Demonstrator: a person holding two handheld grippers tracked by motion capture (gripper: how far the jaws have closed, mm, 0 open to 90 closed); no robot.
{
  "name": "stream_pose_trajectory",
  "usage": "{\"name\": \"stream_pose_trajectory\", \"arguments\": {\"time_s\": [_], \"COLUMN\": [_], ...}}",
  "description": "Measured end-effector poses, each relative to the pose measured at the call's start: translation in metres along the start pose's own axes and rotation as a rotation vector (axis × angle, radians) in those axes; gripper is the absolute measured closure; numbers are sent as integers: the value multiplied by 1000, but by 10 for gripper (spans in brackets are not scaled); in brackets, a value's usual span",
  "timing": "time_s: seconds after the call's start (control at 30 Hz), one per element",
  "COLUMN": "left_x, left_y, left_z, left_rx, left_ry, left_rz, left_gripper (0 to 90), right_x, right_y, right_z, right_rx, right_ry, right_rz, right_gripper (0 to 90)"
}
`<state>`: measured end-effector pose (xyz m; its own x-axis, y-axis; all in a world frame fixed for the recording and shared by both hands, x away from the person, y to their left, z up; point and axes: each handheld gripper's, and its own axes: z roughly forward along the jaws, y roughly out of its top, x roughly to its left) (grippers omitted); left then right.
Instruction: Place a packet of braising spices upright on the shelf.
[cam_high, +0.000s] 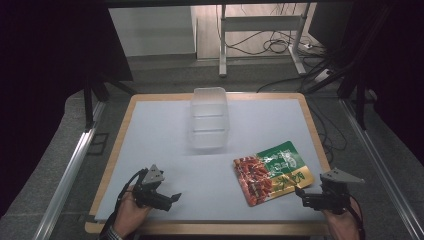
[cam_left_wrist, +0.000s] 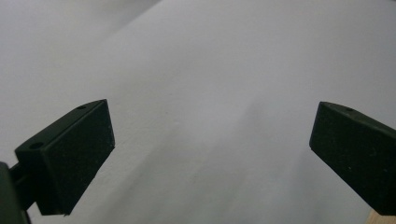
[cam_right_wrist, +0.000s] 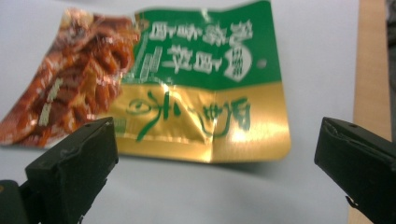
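Snack packet (cam_high: 271, 171), green, gold and red, lies flat on the pale counter (cam_high: 165, 140) in the lower right of the high view, its gold corner pointing toward the right hand-held gripper (cam_high: 300, 192). That gripper sits at the bottom right of the frame, held by a hand at the frame's lower edge, its jaws just beside the packet's lower right corner and not touching it. In the lower left of the same view the left hand-held gripper (cam_high: 176, 197) rests low over bare counter, well apart from the packet, its jaws pointing right. A clear plastic box (cam_high: 209, 118) stands in the upper middle of the counter, apart from both grippers and from the packet.

In the left gripper view, the left hand-held gripper (cam_left_wrist: 212, 144) has its two black jaws spread wide at the lower left and lower right of the frame, with plain pale counter (cam_left_wrist: 210, 70) between them.

In the right gripper view, the right hand-held gripper (cam_right_wrist: 215, 158) likewise has its jaws standing wide apart at the lower corners, nothing clamped between them. The snack packet (cam_right_wrist: 187, 84) fills the upper half of the frame, its printing upside down, its gold edge near the jaws. A strip of the counter's wooden edge (cam_right_wrist: 371, 70) runs down the right side.
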<state>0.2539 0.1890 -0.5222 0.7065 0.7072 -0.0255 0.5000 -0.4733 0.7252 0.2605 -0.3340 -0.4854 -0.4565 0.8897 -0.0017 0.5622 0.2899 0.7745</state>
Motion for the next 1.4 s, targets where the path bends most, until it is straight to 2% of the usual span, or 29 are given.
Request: {"name": "stream_pose_trajectory", "arguments": {"time_s": [0.07, 0.17, 0.27, 0.33, 0.5, 0.63, 0.77, 1.03, 1.13, 1.3, 1.4], "left_x": [1, 1, -1, -2, -1, -1, 0, 0, 0, 0, 0], "left_y": [-1, -1, -1, -1, -1, -1, -1, -1, -1, -1, -1], "left_z": [0, 0, 1, 2, 1, 1, 2, 2, 2, 2, 2], "left_rx": [1, -3, 0, 3, -11, -11, -6, -6, -5, -8, -9], "left_ry": [0, 1, 1, 3, 5, 4, 3, 1, 0, -3, -3], "left_rz": [-1, 10, 27, 36, 31, 35, 39, 36, 37, 36, 38], "left_gripper": [0, 1, 1, 0, 0, 0, 0, 0, 0, 0, 0], "right_x": [-2, -3, -6, -7, -7, -6, -7, -8, -8, -6, -4], "right_y": [-2, -5, -5, -5, -6, -5, -5, -3, -2, 1, 2], "right_z": [1, 1, -1, 0, 2, 3, 5, 7, 9, 14, 15], "right_rx": [5, 13, -19, -19, -11, -12, -11, -29, -47, -39, -42], "right_ry": [4, -22, 3, 8, 17, 4, 10, 18, 33, 20, 36], "right_rz": [-7, -23, 7, 9, 2, -11, -5, -15, -4, -22, -25], "right_gripper": [0, 0, 0, 0, 0, 0, 0, 0, 0, 0, 0]}}
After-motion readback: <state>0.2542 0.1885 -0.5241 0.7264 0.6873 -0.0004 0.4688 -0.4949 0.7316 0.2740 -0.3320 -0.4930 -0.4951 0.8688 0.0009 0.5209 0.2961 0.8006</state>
